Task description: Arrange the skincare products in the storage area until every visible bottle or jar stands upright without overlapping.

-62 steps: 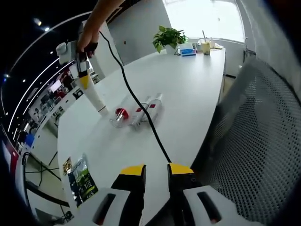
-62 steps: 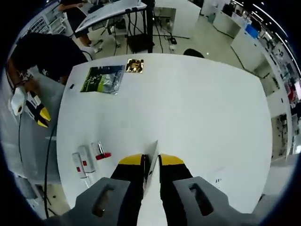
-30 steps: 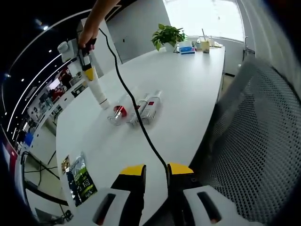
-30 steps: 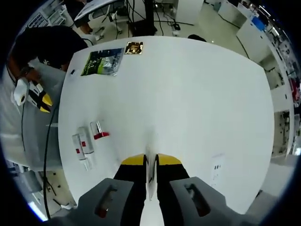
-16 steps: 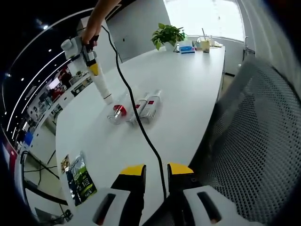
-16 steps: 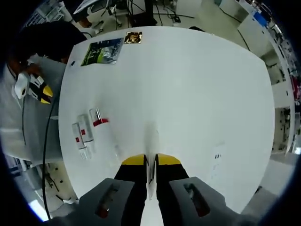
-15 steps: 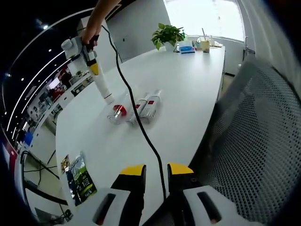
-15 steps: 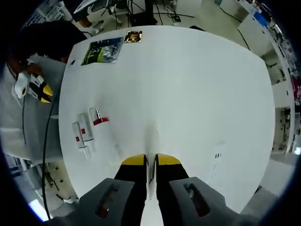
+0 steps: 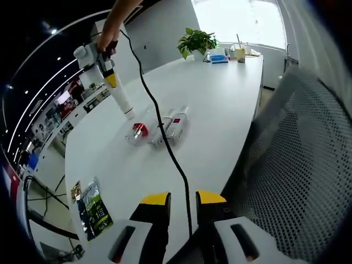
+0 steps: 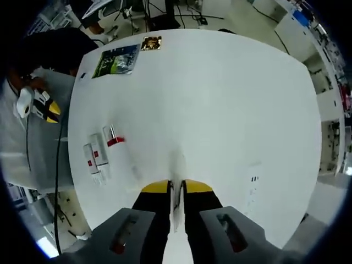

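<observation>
White table (image 9: 220,104) spreads across both views, its top bare around a small cluster of products. Beside it in the left gripper view stands a grey mesh chair (image 9: 297,165), close to the table edge. A potted plant (image 9: 197,43) sits at the far end of the table with a few small items near it, too small to tell apart. A black cable (image 9: 159,126) runs down from the raised right gripper (image 9: 104,65), passing over the cluster toward the left gripper (image 9: 183,199), whose yellow-tipped jaws stand a narrow gap apart with nothing between them, hovering off the near table edge. The right gripper, held by a hand (image 9: 113,30), is clamped on a white tube (image 9: 122,102) that hangs tilted over the table just beside the cluster; in the right gripper view the tube (image 10: 176,190) shows edge-on between the nearly closed jaws. A green packet (image 10: 116,60) and a small gold one (image 10: 150,42) lie at a far corner. Three products lie flat side by side: two clear bottles (image 10: 93,157) with red labels, touching, and a red-capped bottle (image 10: 113,137) just beside them.
</observation>
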Motion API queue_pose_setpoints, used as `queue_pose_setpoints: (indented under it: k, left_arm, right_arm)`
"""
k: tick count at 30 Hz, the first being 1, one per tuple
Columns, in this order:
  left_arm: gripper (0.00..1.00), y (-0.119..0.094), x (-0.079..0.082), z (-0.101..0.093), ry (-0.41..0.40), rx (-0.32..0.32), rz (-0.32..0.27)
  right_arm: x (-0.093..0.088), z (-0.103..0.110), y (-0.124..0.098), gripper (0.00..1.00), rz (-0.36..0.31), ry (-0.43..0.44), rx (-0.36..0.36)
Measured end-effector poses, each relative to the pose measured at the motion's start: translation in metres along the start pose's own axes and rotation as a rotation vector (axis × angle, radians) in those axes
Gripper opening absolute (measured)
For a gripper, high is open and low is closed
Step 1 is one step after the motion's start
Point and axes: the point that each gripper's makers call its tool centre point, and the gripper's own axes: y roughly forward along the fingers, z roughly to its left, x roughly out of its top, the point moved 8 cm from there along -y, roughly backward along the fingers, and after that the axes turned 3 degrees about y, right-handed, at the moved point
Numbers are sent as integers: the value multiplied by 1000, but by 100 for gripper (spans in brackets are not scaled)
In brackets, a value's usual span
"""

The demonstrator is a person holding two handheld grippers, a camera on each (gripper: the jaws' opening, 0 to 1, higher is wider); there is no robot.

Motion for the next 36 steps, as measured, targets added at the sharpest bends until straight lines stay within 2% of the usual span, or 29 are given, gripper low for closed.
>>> queue_pose_setpoints:
  k: [6, 10, 25, 30, 34, 36]
  left_arm:
    - [19, 0, 0, 1, -1, 4, -1]
    - [19, -1, 0, 1, -2, 7, -3]
    - [19, -3, 2, 3, 0, 22, -18]
    - [19, -4, 3, 4, -1, 31, -30]
    - [19, -5, 4, 4, 3, 35, -41]
    - [19, -4, 4, 4, 4, 36, -39]
  right_arm:
    - [1, -1, -1, 8, -4, -31, -14]
    - [0, -1, 0, 8, -15, -20, -15]
    - [0, -4, -18, 31, -74, 43, -69]
    - [1, 0, -33, 42, -183, 121, -107]
    - [-1, 13, -47, 55, -280, 199, -137]
    - [-5, 19, -57, 58, -323, 217, -158]
